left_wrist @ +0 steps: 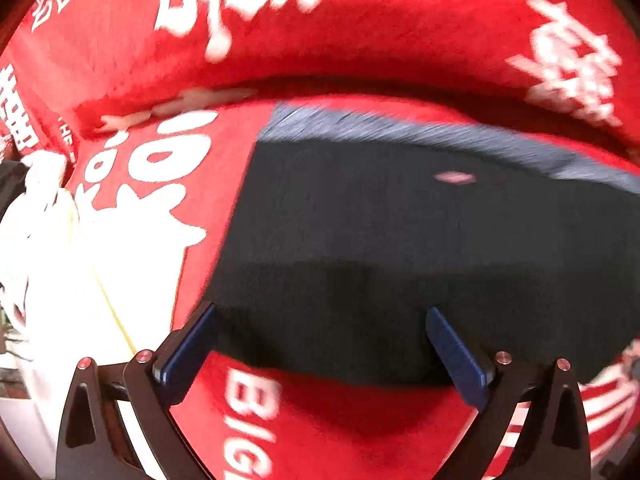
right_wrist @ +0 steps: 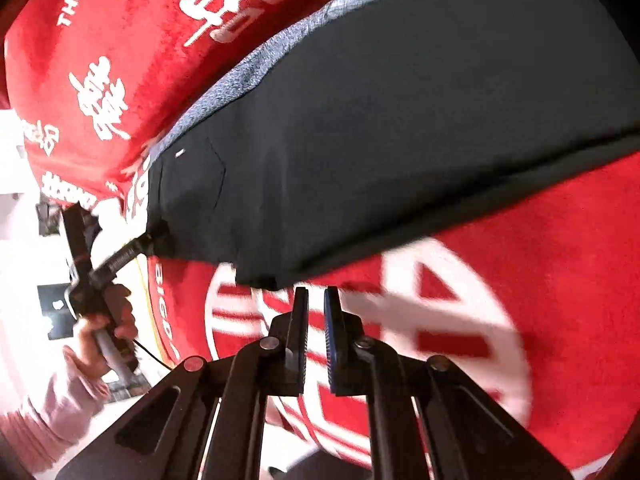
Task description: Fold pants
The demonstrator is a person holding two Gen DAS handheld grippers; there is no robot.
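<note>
Pants [left_wrist: 400,240] dark | cloth [left_wrist: 360,420] reads "BIG" | left gripper [left_wrist: 320,344] spread | right gripper [right_wrist: 316,320] closed, empty

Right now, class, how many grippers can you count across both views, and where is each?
2. The left gripper hangs open over the dark pants. The right gripper sits nearly shut just below the pants' edge, over the red cloth.

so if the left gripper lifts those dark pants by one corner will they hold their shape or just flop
Probably flop: the dark pants lie flat, following the red blanket beneath. Likely light, being thin-edged cloth. The fuzzy blanket may add drag, so they could bunch rather than slide. The left gripper is open over them.
</note>
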